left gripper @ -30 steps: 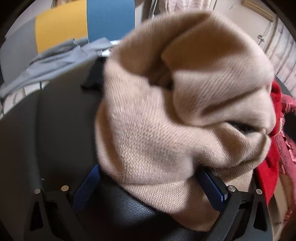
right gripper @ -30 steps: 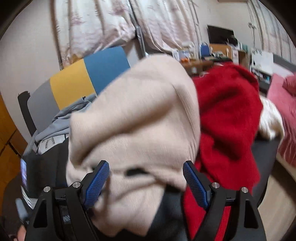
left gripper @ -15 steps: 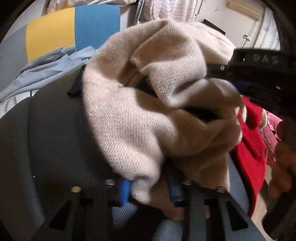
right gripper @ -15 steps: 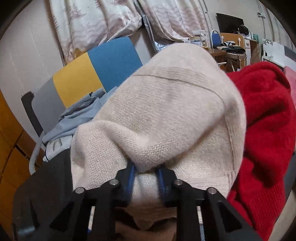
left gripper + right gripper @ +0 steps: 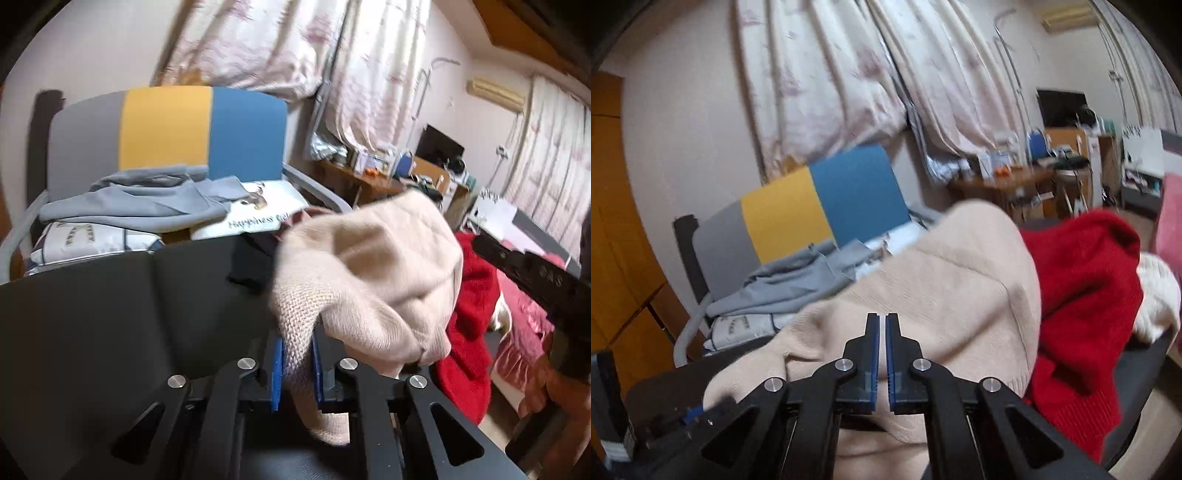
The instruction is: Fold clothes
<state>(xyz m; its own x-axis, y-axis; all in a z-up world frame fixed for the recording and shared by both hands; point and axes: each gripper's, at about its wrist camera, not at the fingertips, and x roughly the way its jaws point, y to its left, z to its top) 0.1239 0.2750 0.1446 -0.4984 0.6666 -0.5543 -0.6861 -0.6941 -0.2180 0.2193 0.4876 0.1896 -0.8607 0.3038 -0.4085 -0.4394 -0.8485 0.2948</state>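
The left gripper [image 5: 297,363] points forward and slightly up over the black seat [image 5: 110,314], its jaws pinched nearly together on a fold of the beige sweater [image 5: 369,280], which bulges ahead of the fingertips and droops below them. The right gripper [image 5: 881,354] levels over the same beige sweater [image 5: 942,295], its jaws almost touching with only a thin slit between the blue pads [image 5: 873,354]; a strip of beige shows in that slit, but whether knit is clamped there I cannot tell. The sweater lies bunched on the black seat, just beside a red sweater [image 5: 1086,288] on its right. Behind the seat stands a grey, yellow and blue chair [image 5: 166,129] bearing a grey garment [image 5: 147,203].
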